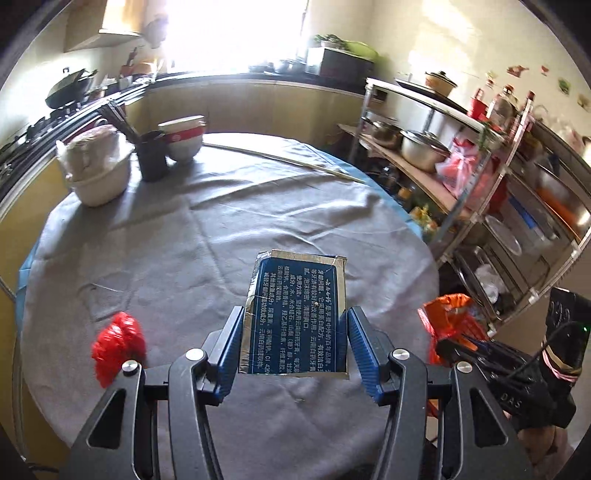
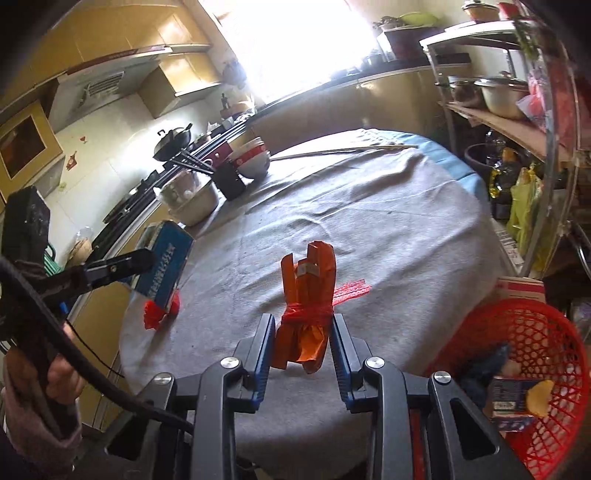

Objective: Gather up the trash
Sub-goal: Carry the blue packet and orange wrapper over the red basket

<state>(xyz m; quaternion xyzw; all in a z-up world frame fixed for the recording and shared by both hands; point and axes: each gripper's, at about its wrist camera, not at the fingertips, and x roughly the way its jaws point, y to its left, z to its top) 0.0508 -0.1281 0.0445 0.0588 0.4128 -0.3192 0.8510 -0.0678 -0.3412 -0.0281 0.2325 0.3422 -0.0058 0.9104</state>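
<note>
Sunlight is flooding a kitchen where grey cloth is covering the round counter [image 1: 155, 236]. The left hand-held gripper [image 1: 291, 332] is clenching a blue carton [image 1: 295, 314] above it; the right hand-held gripper [image 2: 303, 343] is gripping an orange wrapper bundle [image 2: 308, 295] near a red basket [image 2: 535, 332].

The window [image 1: 236, 33] is washed out to plain white, so nothing beyond it can be told. The blue box [image 1: 295, 314] hides its lower end behind the left gripper [image 1: 291, 350], and its small white print is unreadable. The red basket [image 2: 535, 354] is cut by the right wrist view's edge; what lies in it is partly hidden. Items low on the metal rack [image 1: 491, 221] blur together.
</note>
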